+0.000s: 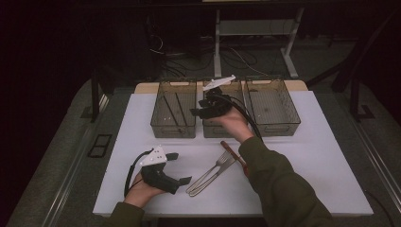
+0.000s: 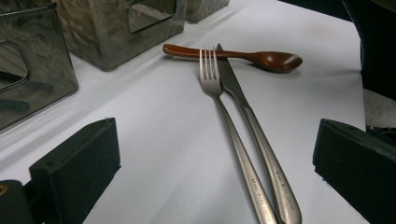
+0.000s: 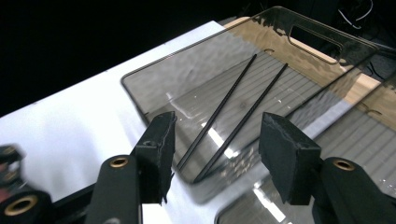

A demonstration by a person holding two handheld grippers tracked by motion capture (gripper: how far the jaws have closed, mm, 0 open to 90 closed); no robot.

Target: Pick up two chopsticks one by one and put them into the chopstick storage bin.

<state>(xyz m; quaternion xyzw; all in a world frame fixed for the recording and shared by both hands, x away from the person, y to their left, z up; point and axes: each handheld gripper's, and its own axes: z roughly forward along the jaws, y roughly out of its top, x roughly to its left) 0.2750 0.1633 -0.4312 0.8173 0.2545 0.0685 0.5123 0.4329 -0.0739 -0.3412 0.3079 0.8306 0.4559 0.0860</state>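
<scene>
Both grippers open, holding nothing. Right gripper (image 1: 208,108) over left bin (image 3: 196,93), chopsticks (image 3: 233,112) inside. Left gripper (image 1: 176,166) low on bench (image 1: 142,123) facing fork (image 2: 219,88), knife (image 2: 247,112), spoon (image 2: 261,58) — prob. sorting.

The room is dim, its upper part nearly black in the high view, while the white desk (image 1: 302,156) is evenly lit from above. Soft shadows edge the fork (image 2: 233,135). Glare streaks ripple on the clear bin (image 3: 196,79) walls. Near fingers (image 2: 74,172) are slightly blurred.
</scene>
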